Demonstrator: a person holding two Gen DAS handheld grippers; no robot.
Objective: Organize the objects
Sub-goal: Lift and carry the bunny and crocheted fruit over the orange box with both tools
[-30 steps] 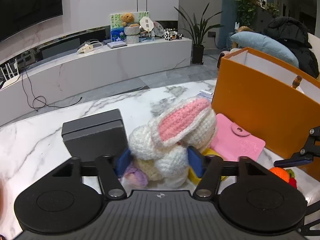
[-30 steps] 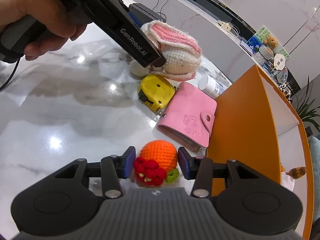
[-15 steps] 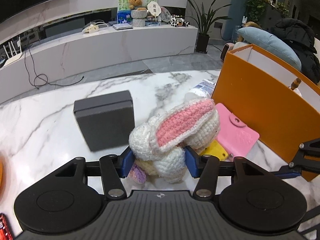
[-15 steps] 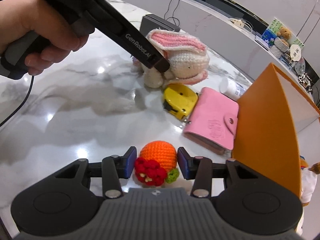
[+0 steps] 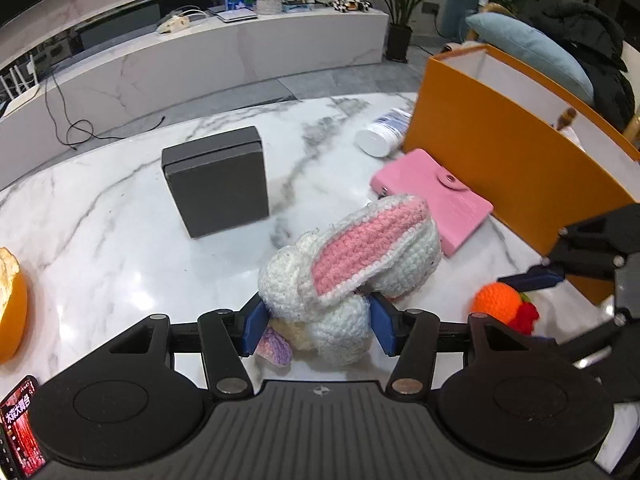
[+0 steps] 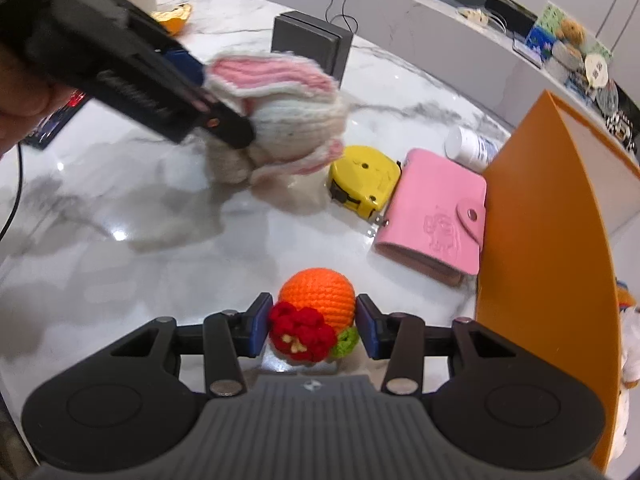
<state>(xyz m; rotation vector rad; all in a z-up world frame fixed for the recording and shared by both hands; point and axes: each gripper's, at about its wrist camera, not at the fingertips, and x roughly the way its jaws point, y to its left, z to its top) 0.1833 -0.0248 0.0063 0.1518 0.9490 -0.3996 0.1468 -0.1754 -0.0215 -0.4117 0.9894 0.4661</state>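
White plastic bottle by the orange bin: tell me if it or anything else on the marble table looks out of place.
The white plastic bottle with the blue label lies on its side against the orange bin, not upright. At the far left edge of the marble table, a torn piece of orange peel sits loose, like leftover scrap.

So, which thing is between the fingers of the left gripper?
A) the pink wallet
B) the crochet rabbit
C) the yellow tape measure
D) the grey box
B: the left gripper has its blue fingers pressed on both sides of the crochet rabbit.
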